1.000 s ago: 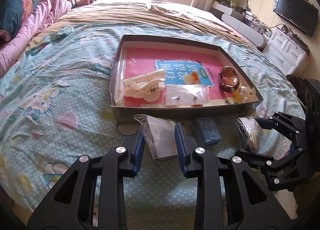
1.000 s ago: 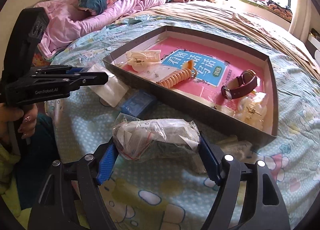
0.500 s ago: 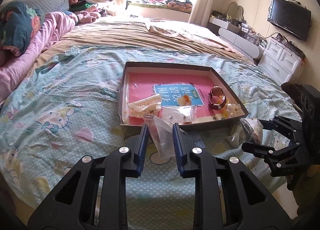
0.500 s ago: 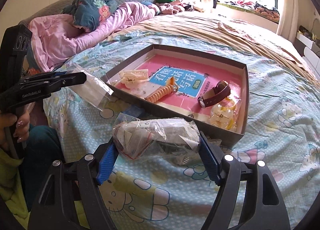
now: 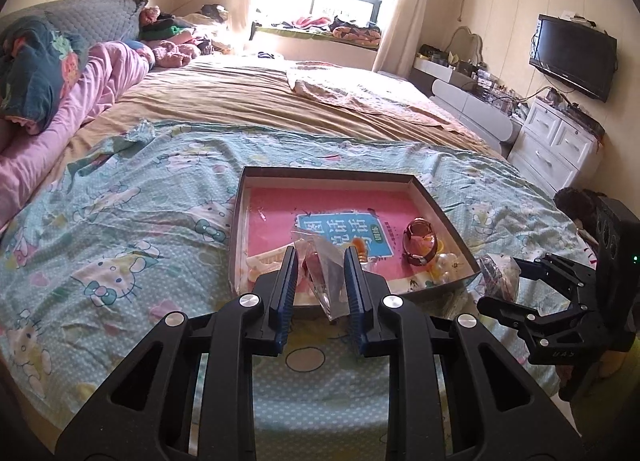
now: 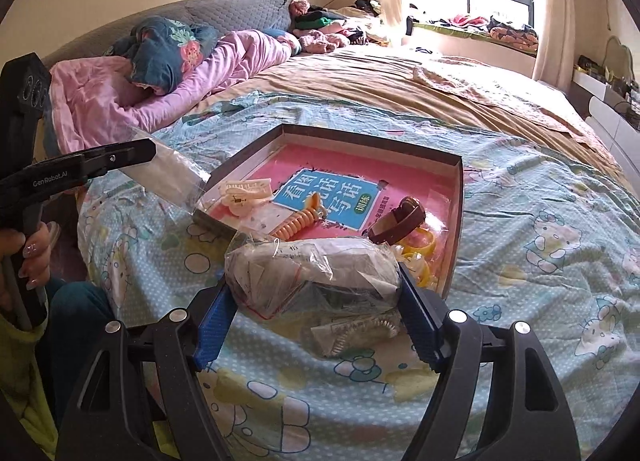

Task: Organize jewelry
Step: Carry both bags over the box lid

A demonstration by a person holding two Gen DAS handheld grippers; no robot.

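1. Jewelry sits mostly in the shallow cardboard tray [image 6: 456, 197] on the bed, mid-scene: cream hair claw [image 6: 246, 197] at its near left, orange spiral band [image 6: 300, 221] in the middle, brown watch [image 6: 400, 219] and yellow rings at right.
2. Far left in the right wrist view: left gripper [image 6: 150, 151] nearly closed, its jaws having just been closing, pinching one edge of a flat clear zip bag [image 6: 172, 181]. Edge grip lets the empty bag hang off the bedspread, likely ready for filling.
3. Left wrist view: same bag [image 5: 324, 273] seen edge-on between the blue pads, over the tray's near rim.
4. Centre, near: right gripper [image 6: 312, 313] about two-thirds open, pads pressed on both ends of a fat bundle of small plastic bags [image 6: 312, 271]. Wide grip because the bundle is bulky; held clear of the bedspread, just near of the tray.
5. Under the bundle on the Hello Kitty bedspread [image 6: 540, 261]: another packet, contents unclear.
6. Judgement: sorting barely begun; loose pieces not yet bagged. Thin bag could slip from the pinch.
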